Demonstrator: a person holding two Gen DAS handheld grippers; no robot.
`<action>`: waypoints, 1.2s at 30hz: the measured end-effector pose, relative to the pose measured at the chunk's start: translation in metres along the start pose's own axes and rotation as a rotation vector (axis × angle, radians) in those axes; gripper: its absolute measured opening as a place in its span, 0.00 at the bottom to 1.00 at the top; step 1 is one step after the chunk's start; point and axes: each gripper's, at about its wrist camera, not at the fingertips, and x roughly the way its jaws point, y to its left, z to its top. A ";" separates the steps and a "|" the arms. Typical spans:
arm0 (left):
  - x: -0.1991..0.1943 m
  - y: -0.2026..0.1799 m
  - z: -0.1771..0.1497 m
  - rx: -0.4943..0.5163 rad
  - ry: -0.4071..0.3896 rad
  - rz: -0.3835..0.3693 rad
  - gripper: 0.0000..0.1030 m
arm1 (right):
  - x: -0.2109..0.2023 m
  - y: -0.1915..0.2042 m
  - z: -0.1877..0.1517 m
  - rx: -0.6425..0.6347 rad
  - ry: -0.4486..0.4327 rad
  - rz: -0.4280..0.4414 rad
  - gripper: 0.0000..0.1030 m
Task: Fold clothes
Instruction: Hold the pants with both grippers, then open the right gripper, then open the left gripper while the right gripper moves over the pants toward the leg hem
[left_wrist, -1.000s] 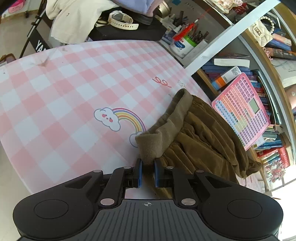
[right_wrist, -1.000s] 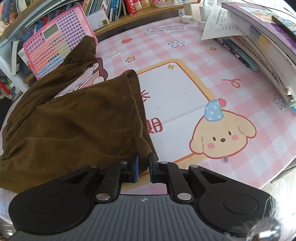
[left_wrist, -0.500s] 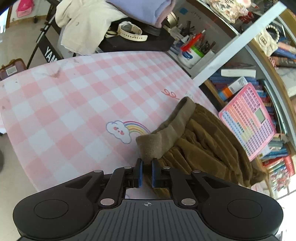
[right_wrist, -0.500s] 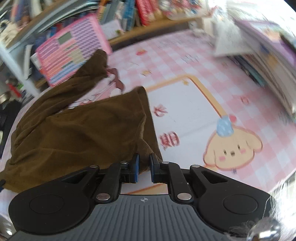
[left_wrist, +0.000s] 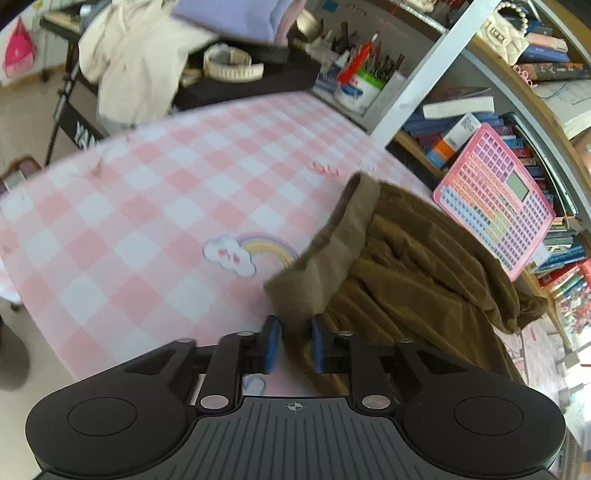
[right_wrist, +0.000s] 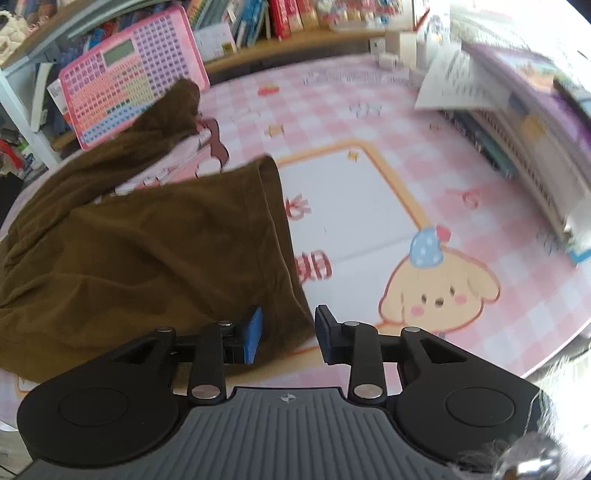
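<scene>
Brown corduroy trousers lie bunched on the pink checked table mat. Their lighter ribbed waistband runs down between the fingers of my left gripper, whose blue pads stand apart with the band loose between them. In the right wrist view the trousers spread to the left, with one leg folded back over the rest. Its hem corner sits between the widely parted fingers of my right gripper, which grips nothing.
A pink toy keyboard leans against the bookshelf behind the trousers. Stacked books and papers line the right side of the mat. A pen cup and piled clothes stand beyond the far edge.
Both grippers have opened: the right one let go of the hem corner, and the left one's pads parted around the waistband. Both views shifted slightly; the trousers settled on the mat.
</scene>
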 end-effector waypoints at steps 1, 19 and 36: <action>-0.003 -0.001 0.002 0.003 -0.017 0.003 0.34 | -0.004 0.001 0.003 -0.008 -0.017 0.002 0.33; 0.004 -0.108 -0.046 0.148 -0.037 -0.131 0.47 | 0.006 0.019 0.065 -0.201 -0.122 0.168 0.52; -0.004 -0.205 -0.115 0.134 -0.008 0.057 0.67 | 0.102 0.003 0.180 -0.496 -0.037 0.431 0.63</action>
